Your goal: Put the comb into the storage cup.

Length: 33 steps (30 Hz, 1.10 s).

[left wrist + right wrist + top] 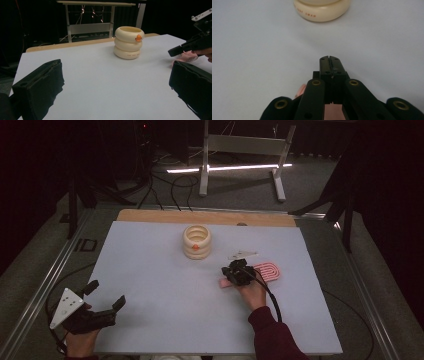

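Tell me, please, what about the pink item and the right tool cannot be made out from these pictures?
- Pink item: high view, its middle is covered by the right tool and hand.
- Grip point: right gripper view, the closed jaws hide where they pinch the pink piece.
- Lettering on the cream ring holder: cut off by the top edge, partly legible.
- Cream ring holder's inside: too dim.

Dark room, walls lost in black. Pale blue-grey surface (150,270) with a wooden strip (205,217) along its far edge. Grey carpet floor (240,190) beyond, black cables (172,187) trailing, white metal stand (245,145), bright light strip (225,168) on the floor.
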### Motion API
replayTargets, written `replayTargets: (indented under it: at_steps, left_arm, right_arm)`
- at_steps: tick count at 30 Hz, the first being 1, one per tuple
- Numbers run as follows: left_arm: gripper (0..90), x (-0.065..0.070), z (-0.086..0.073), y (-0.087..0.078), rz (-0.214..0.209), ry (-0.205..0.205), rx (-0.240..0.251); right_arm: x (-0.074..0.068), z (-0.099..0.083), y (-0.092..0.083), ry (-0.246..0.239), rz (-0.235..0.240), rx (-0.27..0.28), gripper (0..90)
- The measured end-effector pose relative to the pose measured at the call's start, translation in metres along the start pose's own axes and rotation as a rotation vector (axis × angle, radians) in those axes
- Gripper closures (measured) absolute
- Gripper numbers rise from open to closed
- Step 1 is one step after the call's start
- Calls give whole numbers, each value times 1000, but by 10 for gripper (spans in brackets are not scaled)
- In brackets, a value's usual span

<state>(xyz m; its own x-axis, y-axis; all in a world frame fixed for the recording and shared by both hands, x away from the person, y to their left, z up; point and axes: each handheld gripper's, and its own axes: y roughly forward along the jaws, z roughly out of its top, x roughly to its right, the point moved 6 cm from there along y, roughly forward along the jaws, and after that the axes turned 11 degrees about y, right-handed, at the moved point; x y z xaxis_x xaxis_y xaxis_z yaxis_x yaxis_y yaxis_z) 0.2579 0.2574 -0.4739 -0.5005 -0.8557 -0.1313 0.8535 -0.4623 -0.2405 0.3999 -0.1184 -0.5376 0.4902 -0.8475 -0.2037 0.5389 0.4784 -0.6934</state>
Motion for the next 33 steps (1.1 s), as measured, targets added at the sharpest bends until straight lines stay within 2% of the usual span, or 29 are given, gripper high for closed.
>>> replayTargets:
  at_steps: [4,17,21,33]
  left_arm:
    - [3,0,0,0,2,-1,1]
    - [3,0,1,-1,6,0,4]
    - [3,0,1,-1,12,0,6]
    - [4,1,1,-1,13,0,8]
  right_arm:
    - [-1,-5,-1,-17,-4,-30,897]
    - [1,-31,-12,-19,-15,-96,895]
    - [4,-39,-23,-17,-5,-88,895]
    - [25,-61,-58,36,-4,-49,884]
